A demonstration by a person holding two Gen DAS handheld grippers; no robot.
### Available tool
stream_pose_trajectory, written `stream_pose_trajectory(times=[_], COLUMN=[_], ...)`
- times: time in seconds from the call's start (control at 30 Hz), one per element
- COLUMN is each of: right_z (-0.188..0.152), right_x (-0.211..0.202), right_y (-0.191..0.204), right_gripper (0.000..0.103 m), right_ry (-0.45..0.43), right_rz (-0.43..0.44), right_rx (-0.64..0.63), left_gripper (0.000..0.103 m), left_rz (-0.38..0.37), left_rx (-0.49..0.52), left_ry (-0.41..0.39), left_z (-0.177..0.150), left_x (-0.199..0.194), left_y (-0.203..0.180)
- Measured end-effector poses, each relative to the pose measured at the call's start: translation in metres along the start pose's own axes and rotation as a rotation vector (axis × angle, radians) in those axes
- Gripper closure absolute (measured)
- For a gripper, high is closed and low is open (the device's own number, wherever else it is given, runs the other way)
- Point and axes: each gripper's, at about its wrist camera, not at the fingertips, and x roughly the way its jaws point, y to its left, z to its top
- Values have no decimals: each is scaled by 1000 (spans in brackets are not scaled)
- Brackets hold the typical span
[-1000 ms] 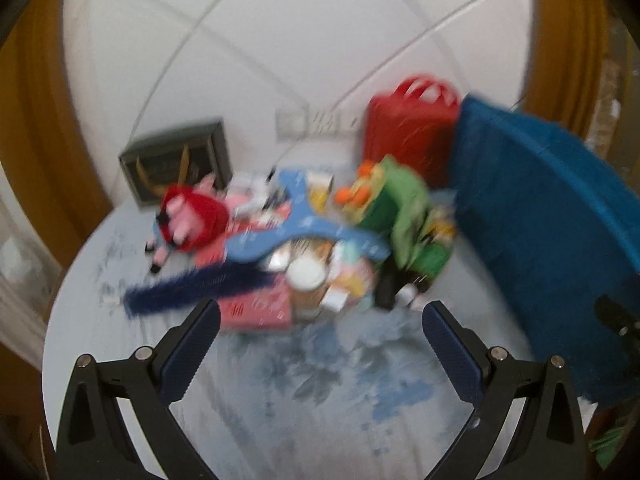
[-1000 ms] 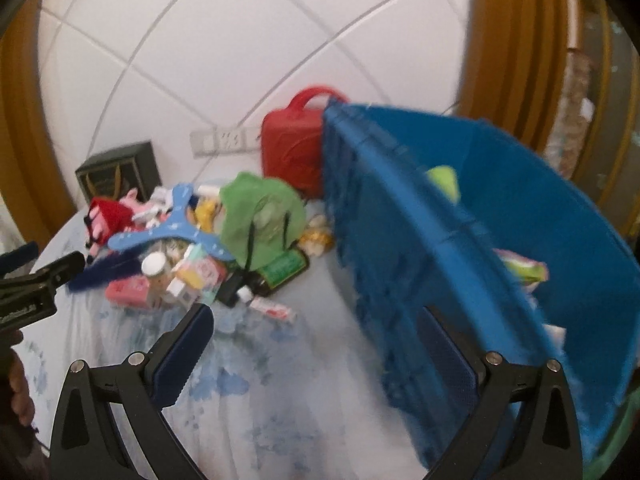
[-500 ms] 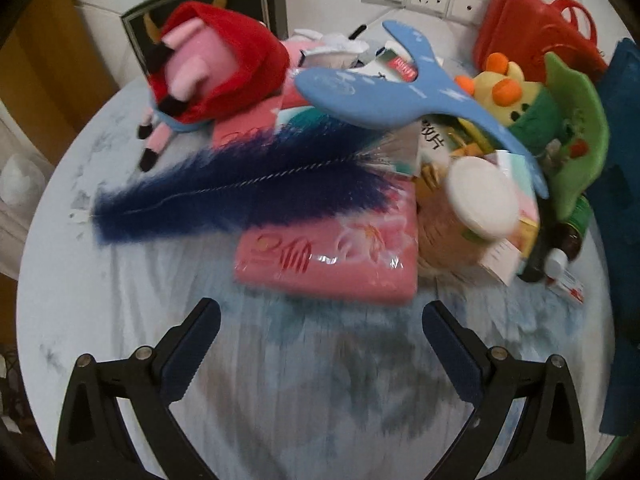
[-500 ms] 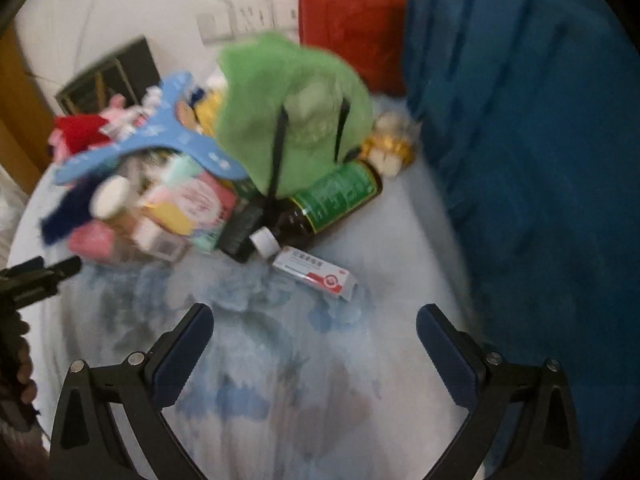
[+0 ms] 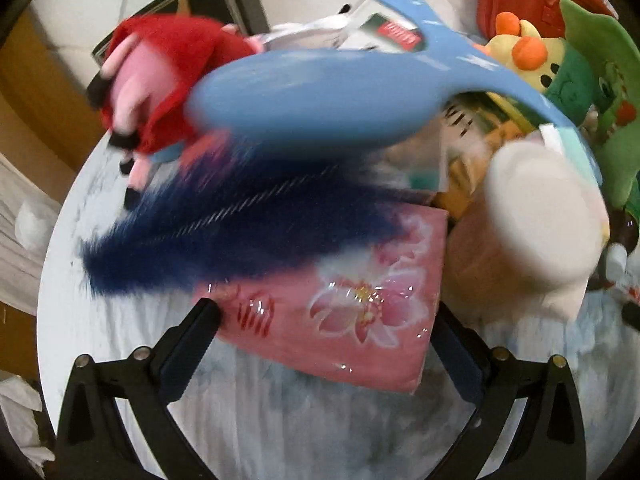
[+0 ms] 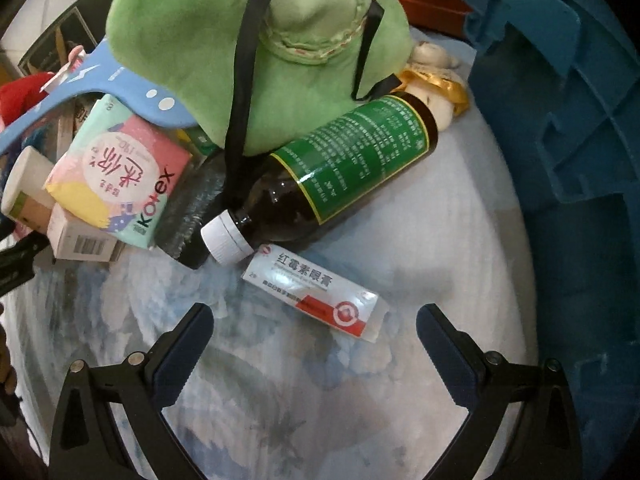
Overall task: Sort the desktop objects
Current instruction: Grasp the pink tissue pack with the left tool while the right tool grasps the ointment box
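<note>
Left claw (image 5: 320,332): standing wide open, gripping nothing, fingers straddling the near end of the pink packet (image 5: 352,300).
Pink packet: lying flat on the tablecloth (image 5: 300,420), its near corners just beside the two finger pads; touching them or not, cannot tell.
Blue duster (image 5: 240,232): lying across the far edge of the pink packet, blurred.
Blue hanger (image 5: 320,100): resting over the pile beyond the pink packet, above the duster.
Red plush toy (image 5: 160,80): sitting beyond the pink packet, toward its left.
White-lidded jar (image 5: 544,216): leaning just right of the pink packet, blurred.
Right claw (image 6: 316,332): also spread wide, holding nothing, hovering over the tablecloth (image 6: 320,400).
Ointment box (image 6: 316,292): lying flat, slanted, just beyond the right fingertips and between them, clear of both pads.
Brown bottle (image 6: 332,180): lying on its side just behind the ointment box, white cap nearly touching it.
Green plush bag (image 6: 256,40): resting on the bottle, behind the ointment box.
Blue crate (image 6: 568,160): standing right of the ointment box, well apart from it.
</note>
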Motion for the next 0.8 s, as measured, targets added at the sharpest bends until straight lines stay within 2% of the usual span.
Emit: stream_pose_trajectory(times=[0.13,0.27,0.3,0.37,0.43,0.5,0.57,0.67,0.8], right_z=[-5,-13,-15,-20,-25,-29,-31,-33,-32], right_x=[-4,-6,-6,-9,-11,-13,-15,-16,-7], right_y=[3,7,9,13,15,15,13,10,5], right_gripper=[0,0,0,0,0,0,0,0,0], right_ry=[-11,-10,-10,-12,-14,-17,-22,-31,-18], right_rz=[13,31,37,44,46,47,47,47,49], right_rx=[-6,-4,-4,-12,-19,-19,-15,-13,-24], left_gripper=[0,0,0,0,0,0,0,0,0], left_rz=[-3,81,71,4,-61,-72,-60,-31,-74], left_rx=[-91,-153,-166,-209,-246,-259,-260,-301,-363], left_ry=[65,118,119,106,60,31,29,96,173], left_z=[-25,-46,-49,-51,-45,-31,-17,-8,-5], left_x=[4,0,-5,-25,-48,-60,-53,-22,10], left_y=[47,89,96,105,107,99,90,68,62])
